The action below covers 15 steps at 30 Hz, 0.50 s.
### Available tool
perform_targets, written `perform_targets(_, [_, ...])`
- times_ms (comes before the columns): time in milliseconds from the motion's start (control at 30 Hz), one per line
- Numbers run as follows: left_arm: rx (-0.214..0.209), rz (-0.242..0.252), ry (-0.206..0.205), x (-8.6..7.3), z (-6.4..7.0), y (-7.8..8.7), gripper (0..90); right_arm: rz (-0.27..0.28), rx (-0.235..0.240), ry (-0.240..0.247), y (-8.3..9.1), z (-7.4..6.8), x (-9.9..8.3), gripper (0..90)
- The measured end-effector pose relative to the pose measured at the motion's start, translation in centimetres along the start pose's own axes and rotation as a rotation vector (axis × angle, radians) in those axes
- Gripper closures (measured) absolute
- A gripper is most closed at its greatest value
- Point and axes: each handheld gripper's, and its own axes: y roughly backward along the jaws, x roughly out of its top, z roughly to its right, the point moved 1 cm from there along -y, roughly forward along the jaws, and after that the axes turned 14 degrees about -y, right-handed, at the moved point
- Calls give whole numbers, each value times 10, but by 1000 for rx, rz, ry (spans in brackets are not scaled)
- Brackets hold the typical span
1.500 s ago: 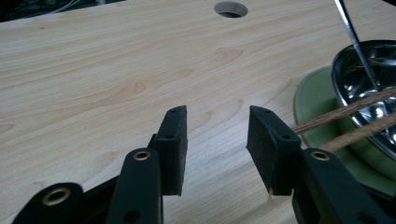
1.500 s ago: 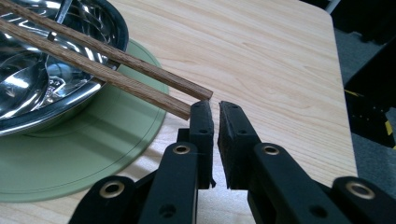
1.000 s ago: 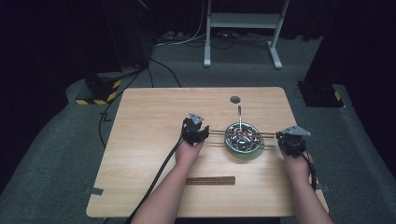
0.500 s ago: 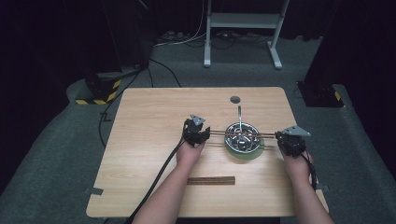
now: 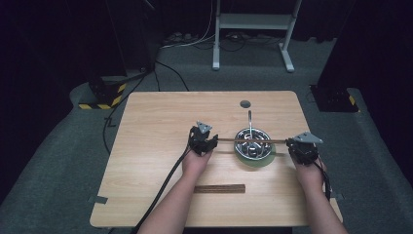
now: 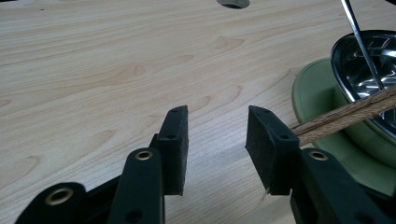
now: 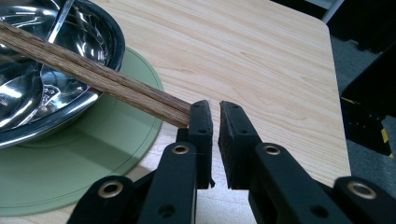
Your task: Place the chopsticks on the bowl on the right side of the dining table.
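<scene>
Wooden chopsticks [image 5: 253, 141] level across steel bowl [image 5: 253, 145]

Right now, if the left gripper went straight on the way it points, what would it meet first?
Likely nothing soon: ahead of the left gripper, jaws open, lies bare table. The bowl and chopsticks sit off to its right; the round hole lies far ahead.

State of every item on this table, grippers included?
Left gripper: jaws wide open, empty.
Right gripper: jaws a narrow gap apart, empty.
Chopsticks: lying across the bowl's rim, ungripped.
Steel bowl: upright on the green mat.
Spoon: in the bowl, handle leaning over the far rim.
Wooden strip: flat on the table, untouched.
</scene>
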Motion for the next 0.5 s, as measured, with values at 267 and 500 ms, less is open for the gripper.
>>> perform_targets(267, [28,4,10,-3,-4,8,583,11,-12,6,5,-1,0,819])
perform_targets(500, [44,-17,-29,-8,0,18,584,9,-22,-6,8,0,-5,815])
